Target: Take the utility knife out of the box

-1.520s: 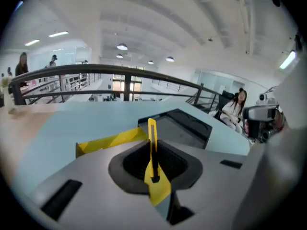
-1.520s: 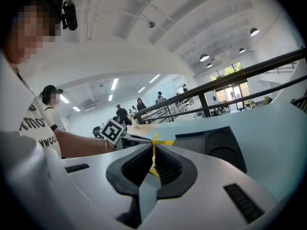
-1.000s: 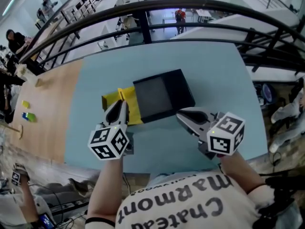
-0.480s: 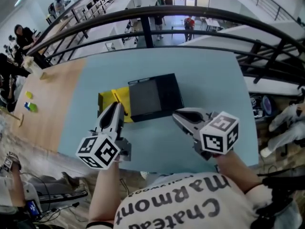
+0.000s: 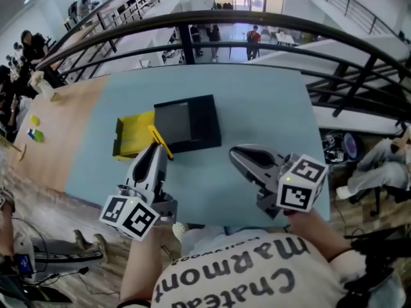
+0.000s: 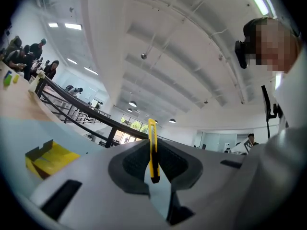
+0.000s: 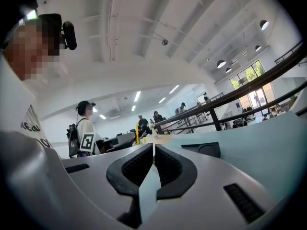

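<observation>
Grey left tool: you have it clenched on the utility knife. The slim yellow handle stands on edge between the pads and juts out past the tips.
Right tool: pressed together on nothing, hovering beside the left one over the near part of the desk.
Utility knife: up in the air in your left tool, on your side of the box and clear of it, touching neither the tray nor the desk.
What changed: a second ago your left tool's tips were down at the yellow tray. Now both tools have drawn back toward you, and the knife has come away with the left one.
Meaning for the task: by my reading the removal is done. You only need to keep that grip steady, as a thin handle held on edge could twist between the pads.
Yellow tray: lies open on the desk, poking out at the left side of the box. From your head view I see nothing left in it.
Black box: flat on the desk beyond the tray, touching it, well apart from both tools.
Railing: dark bars past the far desk edge.
</observation>
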